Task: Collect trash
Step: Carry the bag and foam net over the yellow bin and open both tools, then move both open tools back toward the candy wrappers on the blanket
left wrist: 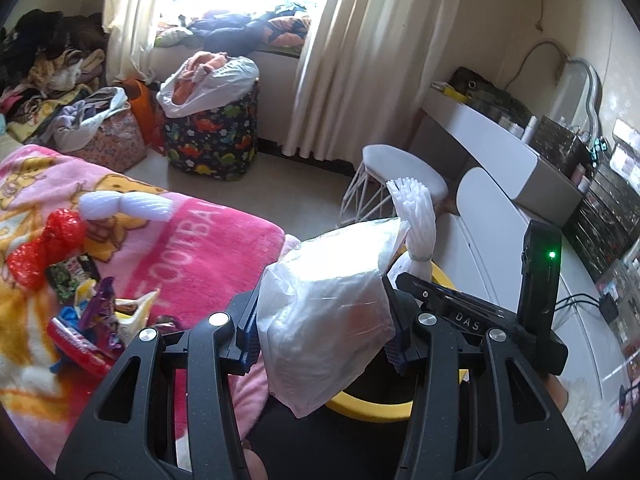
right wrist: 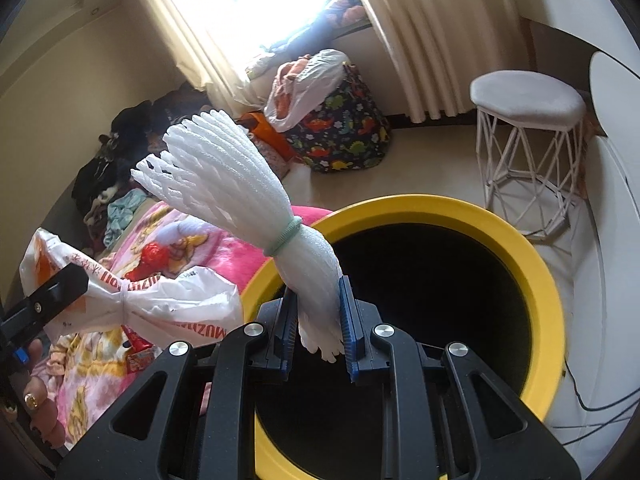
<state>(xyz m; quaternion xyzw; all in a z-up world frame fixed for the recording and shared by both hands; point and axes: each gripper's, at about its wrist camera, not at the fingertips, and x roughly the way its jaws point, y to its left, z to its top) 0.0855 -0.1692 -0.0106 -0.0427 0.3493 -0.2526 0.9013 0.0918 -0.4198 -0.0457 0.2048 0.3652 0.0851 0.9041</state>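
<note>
The right gripper [right wrist: 318,332] is clamping a bundle of white foam netting [right wrist: 240,196], ribbed and fanned at the top, cinched midway by a pale green elastic band [right wrist: 285,237]; its lower end is hanging between the blue ridged pads [right wrist: 347,320]. The bundle is sitting just above the near rim of the bin [right wrist: 532,264], a round tub with a thick glossy yellow rim and a black inside.

The left gripper [left wrist: 320,332] is closing on a crinkled white plastic bag [left wrist: 332,300], translucent and knotted. From the right wrist view the bag is showing red lettering, partly readable as "MUZH", upside down. It is hanging just left of the bin, over the bed's edge. On the right gripper's body, seen from the left wrist, the letters "DAS" [left wrist: 467,321] are showing beside a green light.

Left of the bin, a fleecy pink blanket [left wrist: 208,248] is carrying white letters reading "FOOTBA". On it are lying shiny wrappers [left wrist: 92,320], a red crinkly piece [left wrist: 44,252] and another white foam net [left wrist: 124,206].

Beyond the bin a white stool [right wrist: 528,100] with a wire frame is standing.
</note>
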